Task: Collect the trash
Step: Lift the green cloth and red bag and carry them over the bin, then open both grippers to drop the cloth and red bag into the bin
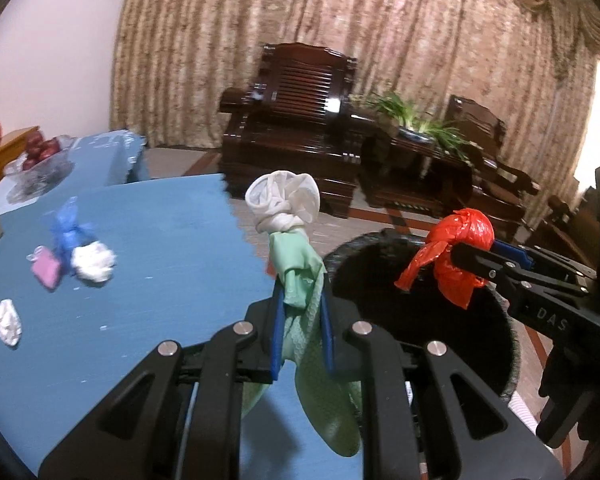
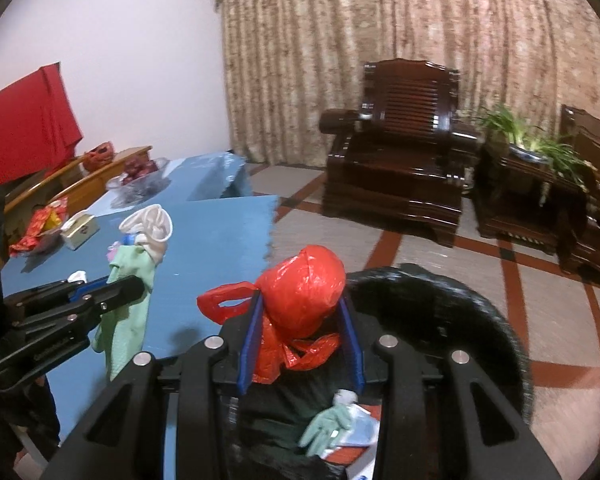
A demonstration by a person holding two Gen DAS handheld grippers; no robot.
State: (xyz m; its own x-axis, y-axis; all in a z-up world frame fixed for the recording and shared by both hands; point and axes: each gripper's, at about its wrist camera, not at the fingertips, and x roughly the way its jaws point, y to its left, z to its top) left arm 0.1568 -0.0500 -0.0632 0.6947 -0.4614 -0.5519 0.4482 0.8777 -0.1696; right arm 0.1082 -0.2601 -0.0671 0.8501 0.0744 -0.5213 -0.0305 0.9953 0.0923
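Surface point(image 1: 160, 240): blue, scraps left behind left tool point(image 1: 302, 336).
Left tool: clamped green glove point(image 1: 300, 280).
Right tool point(image 2: 300, 344): gripped red bag point(image 2: 304, 284) above bin point(image 2: 480, 312).
Risk: early release, glove misses bin.

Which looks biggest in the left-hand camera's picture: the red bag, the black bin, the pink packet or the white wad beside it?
1. Black bin
2. Red bag
3. White wad
4. Pink packet

The wad and packet lie farther off and blurred, so their order is unsure.
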